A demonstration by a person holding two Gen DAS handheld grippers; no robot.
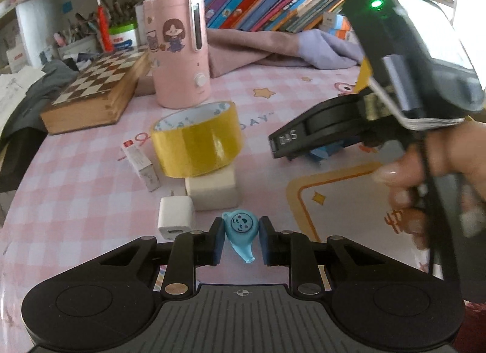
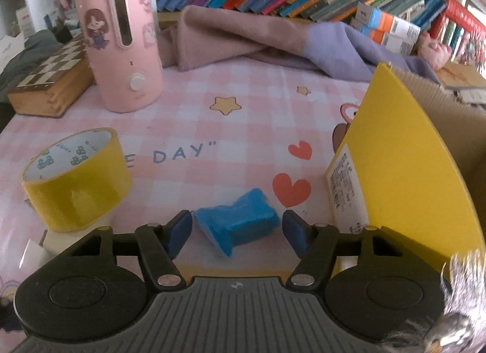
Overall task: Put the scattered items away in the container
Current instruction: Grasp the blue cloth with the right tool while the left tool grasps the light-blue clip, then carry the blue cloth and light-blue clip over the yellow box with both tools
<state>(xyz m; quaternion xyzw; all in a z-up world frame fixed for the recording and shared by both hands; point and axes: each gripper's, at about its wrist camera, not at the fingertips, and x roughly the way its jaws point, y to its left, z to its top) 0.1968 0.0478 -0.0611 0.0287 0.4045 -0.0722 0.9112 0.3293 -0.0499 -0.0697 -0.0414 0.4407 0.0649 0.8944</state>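
Left wrist view: the left gripper (image 1: 241, 240) pinches a light-blue whistle (image 1: 241, 233), whose rounded body could squirt out. At its two o'clock, the right gripper (image 2: 237, 231) stands half-open around a blue block (image 2: 240, 222), not yet clamping.

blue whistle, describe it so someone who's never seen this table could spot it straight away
Start at the pink checked table and find the yellow tape roll. Nearer the camera sit a cream block and a white charger; the blue whistle lies just right of the charger, between the left gripper pads. It alone is pale blue, round-bodied with a tapering mouthpiece.
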